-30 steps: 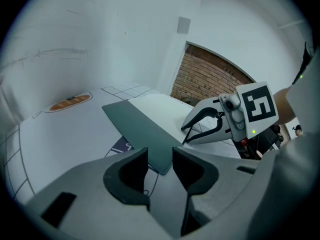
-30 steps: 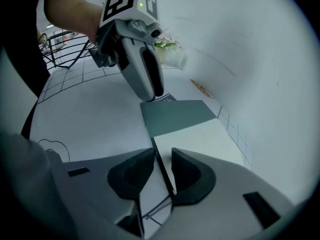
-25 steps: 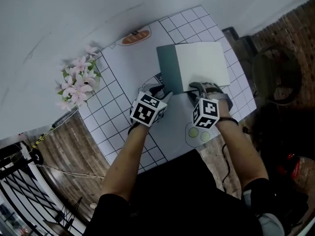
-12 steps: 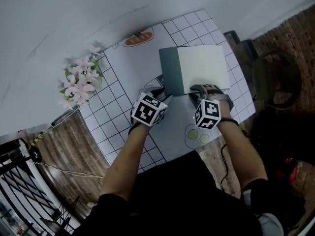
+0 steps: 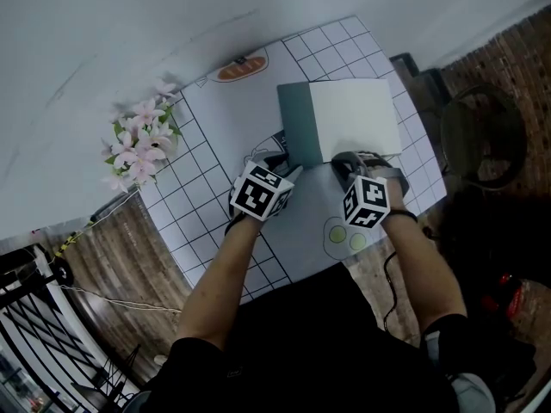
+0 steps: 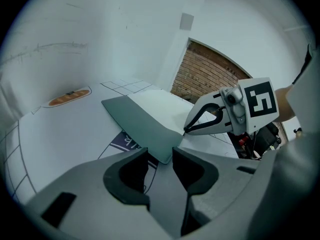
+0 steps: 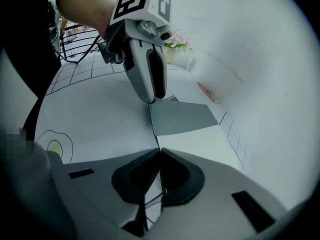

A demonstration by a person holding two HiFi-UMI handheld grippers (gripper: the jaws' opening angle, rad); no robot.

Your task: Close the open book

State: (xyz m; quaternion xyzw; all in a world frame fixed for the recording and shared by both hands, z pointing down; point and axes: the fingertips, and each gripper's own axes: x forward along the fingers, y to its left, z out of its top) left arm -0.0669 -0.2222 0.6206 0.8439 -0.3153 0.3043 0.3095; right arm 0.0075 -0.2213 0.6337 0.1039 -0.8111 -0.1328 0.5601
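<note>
The open book (image 5: 353, 119) lies flat on the checked tablecloth, its teal cover (image 5: 293, 126) to the left and a white page to the right. My left gripper (image 5: 288, 169) stands open at the cover's near corner (image 6: 162, 151), which pokes in between the jaws (image 6: 160, 158) untouched. At the white page's near edge (image 7: 200, 151) is my right gripper (image 5: 343, 162). Its jaws (image 7: 159, 153) have just been closing and now meet on that thin edge. Each gripper shows in the other's view, the right gripper (image 6: 200, 126) and the left gripper (image 7: 150, 79).
A vase of pink flowers (image 5: 138, 144) stands at the table's left edge. The cloth bears a bread print (image 5: 237, 65) at the back and an egg print (image 5: 347, 237) near me. A dark chair (image 5: 478, 127) stands off the table's right side.
The right gripper's marker cube has shifted slightly toward me. The left gripper and the book stay where they were.
</note>
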